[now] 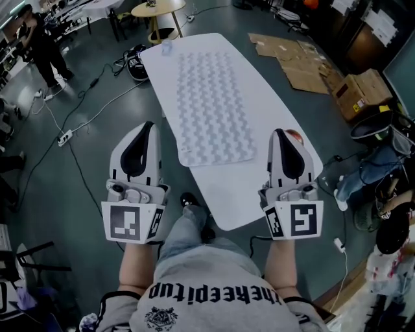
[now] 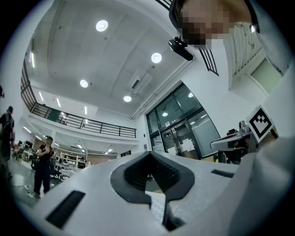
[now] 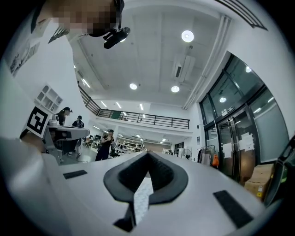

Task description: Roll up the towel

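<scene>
My left tongs (image 1: 146, 127) are squeezed fully together with nothing in them. They hang over the floor (image 1: 84, 214) just off the left side of the table (image 1: 240, 188), near its closest end. My right tongs (image 1: 281, 133) are pressed together too, and empty, above the table's right edge. Both point ahead and a little upward, side by side, with the near end of the table between them.

The towel (image 1: 211, 97) lies flat and unrolled on the white table, stretched lengthwise away from me. Its near short edge stops short of the table's closest end and falls between the two tongs; neither one touches it. It is pale, with a repeating grey pattern.

In the left gripper view the dark pads (image 2: 159, 173) meet at the tip, and a sliver of patterned cloth shows through the slot beneath them. The right gripper view shows the same: pads (image 3: 159, 177) together, a strip of towel visible through the gap below.

Flattened cardboard (image 1: 292, 61) lies on the floor past the table's far right side, a round wooden table (image 1: 157, 8) stands beyond its far end, and a person (image 1: 42, 45) stands at the far left
</scene>
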`<state>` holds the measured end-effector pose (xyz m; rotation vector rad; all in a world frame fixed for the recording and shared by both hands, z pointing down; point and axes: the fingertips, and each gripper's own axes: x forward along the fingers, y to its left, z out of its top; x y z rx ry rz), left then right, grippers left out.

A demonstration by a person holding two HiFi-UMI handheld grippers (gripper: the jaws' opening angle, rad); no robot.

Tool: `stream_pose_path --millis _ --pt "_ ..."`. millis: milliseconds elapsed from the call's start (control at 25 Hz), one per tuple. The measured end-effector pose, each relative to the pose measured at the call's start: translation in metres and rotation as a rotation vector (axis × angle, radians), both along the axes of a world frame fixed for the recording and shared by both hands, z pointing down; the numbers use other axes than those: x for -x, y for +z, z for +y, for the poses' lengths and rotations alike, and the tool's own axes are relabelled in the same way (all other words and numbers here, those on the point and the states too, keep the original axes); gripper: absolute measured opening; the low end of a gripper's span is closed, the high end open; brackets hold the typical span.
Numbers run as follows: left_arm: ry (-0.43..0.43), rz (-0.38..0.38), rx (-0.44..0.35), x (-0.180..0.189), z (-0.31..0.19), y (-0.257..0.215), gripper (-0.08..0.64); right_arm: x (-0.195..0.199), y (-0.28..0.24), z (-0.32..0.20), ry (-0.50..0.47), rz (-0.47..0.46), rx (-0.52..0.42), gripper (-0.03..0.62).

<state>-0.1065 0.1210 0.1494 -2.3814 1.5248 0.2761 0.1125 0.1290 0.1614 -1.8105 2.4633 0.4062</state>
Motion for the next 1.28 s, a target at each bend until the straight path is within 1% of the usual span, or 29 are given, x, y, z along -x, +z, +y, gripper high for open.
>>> stream_pose_path --millis 160,320,480,640,720,800,880,920,1040,1120,1200,1280 --pt "0.014 -0.013 0.014 -0.005 -0.033 0.002 0.003 0.0 0.003 -0.032 -0.007 0.018 0.023 0.002" --pt "0.042 -0.051 0.067 -0.01 -0.07 0.02 0.003 0.001 0.019 -0.073 -0.007 0.05 0.078 0.002" --pt "0.062 -0.118 0.146 -0.018 -0.108 0.052 0.003 0.005 0.054 -0.113 -0.032 0.109 0.183 0.002" --pt "0.068 -0.232 0.216 -0.027 -0.136 0.098 0.003 0.013 0.106 -0.139 -0.085 0.197 0.309 0.002" --pt "0.081 -0.305 0.256 -0.033 -0.146 0.126 0.003 0.017 0.133 -0.146 -0.116 0.241 0.364 0.002" --pt "0.102 -0.388 0.312 -0.04 -0.151 0.161 0.003 0.02 0.16 -0.15 -0.151 0.287 0.417 0.002" --pt "0.139 -0.492 0.377 -0.049 -0.15 0.203 0.005 0.022 0.187 -0.151 -0.19 0.334 0.471 0.002" --pt "0.161 -0.56 0.404 -0.054 -0.149 0.224 0.005 0.022 0.201 -0.15 -0.21 0.359 0.499 0.002" --pt "0.234 -0.764 0.46 -0.068 -0.14 0.277 0.005 0.021 0.242 -0.145 -0.269 0.456 0.59 0.002" --pt "0.296 -0.875 0.485 -0.076 -0.13 0.307 0.008 0.019 0.271 -0.138 -0.312 0.528 0.651 0.003" --pt "0.362 -0.967 0.515 -0.082 -0.12 0.335 0.021 0.015 0.298 -0.131 -0.353 0.58 0.708 0.003" --pt "0.422 -1.032 0.551 -0.088 -0.109 0.359 0.054 0.009 0.32 -0.125 -0.393 0.619 0.753 0.015"
